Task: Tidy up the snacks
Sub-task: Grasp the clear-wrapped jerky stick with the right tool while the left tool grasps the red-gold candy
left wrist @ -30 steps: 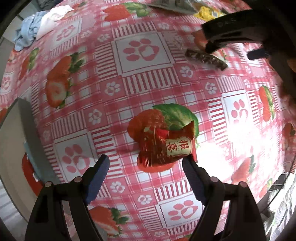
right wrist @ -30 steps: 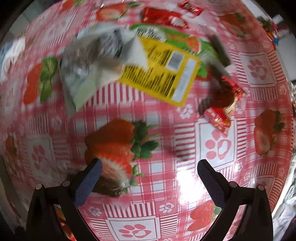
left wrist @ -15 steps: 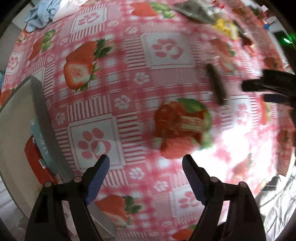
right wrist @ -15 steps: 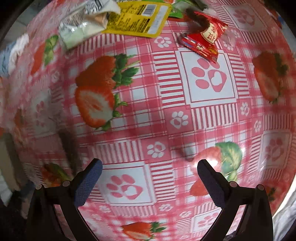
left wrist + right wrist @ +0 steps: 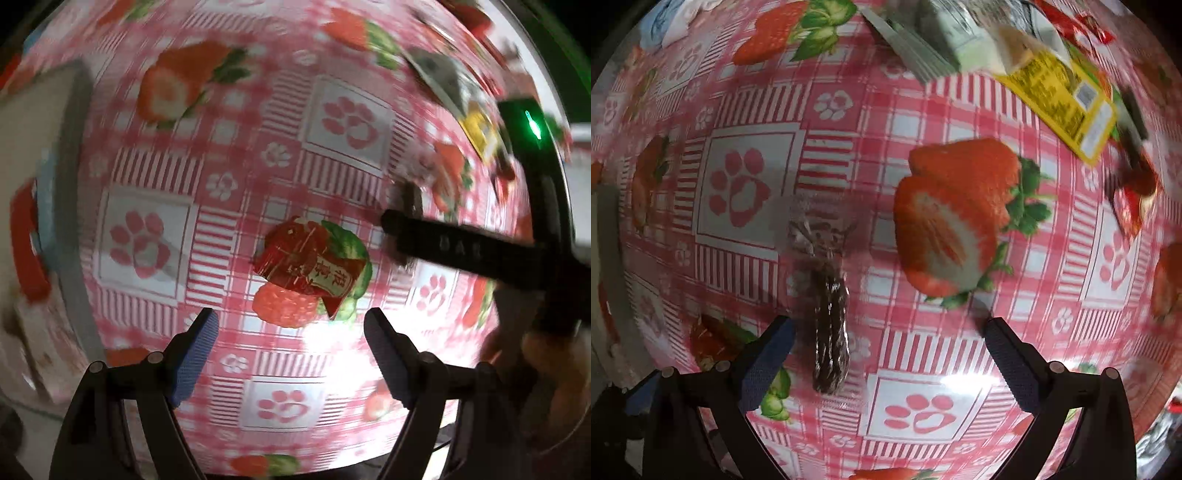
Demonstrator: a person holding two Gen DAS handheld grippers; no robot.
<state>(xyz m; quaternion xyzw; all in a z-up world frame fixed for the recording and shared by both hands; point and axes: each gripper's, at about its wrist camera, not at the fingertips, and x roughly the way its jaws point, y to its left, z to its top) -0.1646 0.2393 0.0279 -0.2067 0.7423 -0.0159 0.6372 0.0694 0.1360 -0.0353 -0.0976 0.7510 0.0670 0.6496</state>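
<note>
A red snack packet with Chinese writing (image 5: 308,266) lies on the strawberry tablecloth just ahead of my open, empty left gripper (image 5: 291,343). The right gripper's black arm (image 5: 461,251) reaches in from the right of it. In the right wrist view a dark snack in clear wrap (image 5: 829,325) lies on the cloth between the jaws, near the left finger (image 5: 768,362); the right gripper (image 5: 890,358) is open and empty. A yellow packet (image 5: 1067,107), a pale green packet (image 5: 960,40) and a red packet (image 5: 1130,206) lie farther off.
A grey tray or box (image 5: 55,192) with red and blue items stands at the left in the left wrist view. A blue and white cloth (image 5: 668,22) lies at the far left of the table. The tablecloth edge shows at the right.
Both grippers have swung about. The left now faces the red packet again, closer to the tray. The right has moved back over the dark wrapped snack, which now lies between its fingers.
</note>
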